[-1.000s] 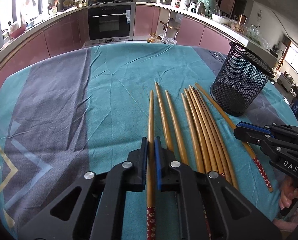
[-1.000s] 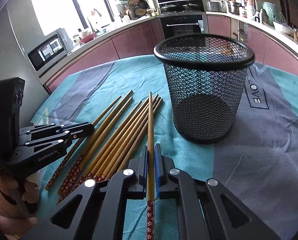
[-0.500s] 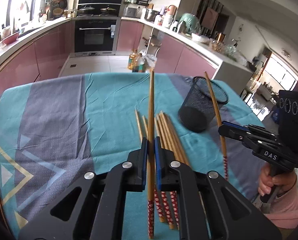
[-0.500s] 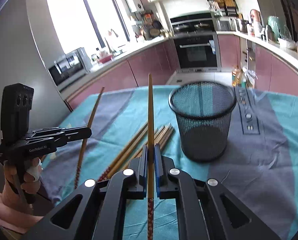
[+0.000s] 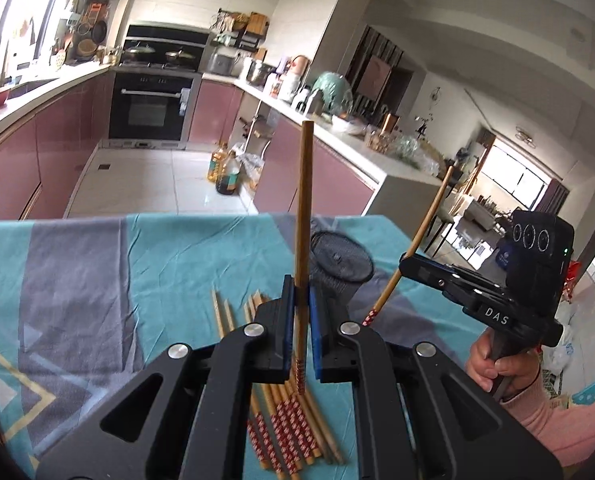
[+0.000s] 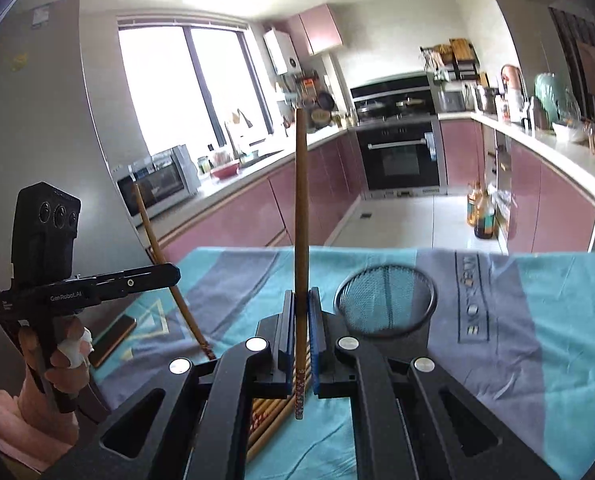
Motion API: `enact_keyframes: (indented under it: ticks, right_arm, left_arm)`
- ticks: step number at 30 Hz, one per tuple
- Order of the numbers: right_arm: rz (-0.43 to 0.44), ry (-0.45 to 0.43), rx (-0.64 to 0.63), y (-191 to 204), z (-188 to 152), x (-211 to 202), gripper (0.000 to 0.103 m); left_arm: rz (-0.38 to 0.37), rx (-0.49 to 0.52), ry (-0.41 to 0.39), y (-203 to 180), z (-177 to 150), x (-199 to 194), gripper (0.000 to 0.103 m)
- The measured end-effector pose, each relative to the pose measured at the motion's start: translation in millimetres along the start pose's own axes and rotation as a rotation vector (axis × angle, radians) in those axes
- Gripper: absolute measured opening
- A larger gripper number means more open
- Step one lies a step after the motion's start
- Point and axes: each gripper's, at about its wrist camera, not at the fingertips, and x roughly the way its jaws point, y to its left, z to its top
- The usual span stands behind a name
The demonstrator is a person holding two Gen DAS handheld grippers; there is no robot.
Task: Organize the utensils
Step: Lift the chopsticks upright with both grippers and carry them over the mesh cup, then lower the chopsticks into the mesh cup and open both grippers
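My left gripper [image 5: 300,292] is shut on a wooden chopstick [image 5: 303,208] and holds it upright, high above the table. My right gripper [image 6: 301,304] is shut on another chopstick [image 6: 300,216], also upright. Each gripper shows in the other's view: the right one [image 5: 407,264] with its chopstick [image 5: 417,240], the left one [image 6: 173,274] with its chopstick [image 6: 165,264]. A black mesh cup [image 6: 385,300] stands on the table just right of the right gripper; it also shows in the left wrist view [image 5: 339,262]. Several chopsticks [image 5: 285,408] lie in a row below the grippers.
A teal and grey cloth [image 5: 97,272] covers the table. A phone [image 6: 111,340] lies near its left edge. Kitchen counters and an oven [image 6: 401,156] stand behind the table. Oil bottles [image 5: 225,174] sit on the floor.
Both grippers have risen further above the table with their chopsticks. The views have tilted up, so the cup and the row of chopsticks sit lower and smaller.
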Motion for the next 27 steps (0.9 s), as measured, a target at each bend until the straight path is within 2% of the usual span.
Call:
enact_keyframes:
  ticks: [13, 16, 20, 27]
  right_arm:
    - [-0.06, -0.143, -0.069, -13.8, 60.5, -17.5, 0.005]
    - [-0.083, -0.139, -0.064, -24.3, 66.4, -9.9, 0.005]
    - [-0.12, -0.098, -0.055, -39.4, 63.4, 8.3, 0.005]
    - [-0.133, 0.03, -0.051, -53.3, 45.3, 43.5, 0.005]
  left_arm:
    - [-0.05, 0.088, -0.142, -66.1, 84.0, 12.5, 0.008]
    - [-0.051, 0.102, -0.126, -80.2, 94.8, 24.7, 0.008]
    - [-0.008, 0.133, -0.081, -93.0, 94.8, 51.7, 0.008]
    - [0.018, 0.16, 0.045, -95.2, 66.6, 102.5, 0.008]
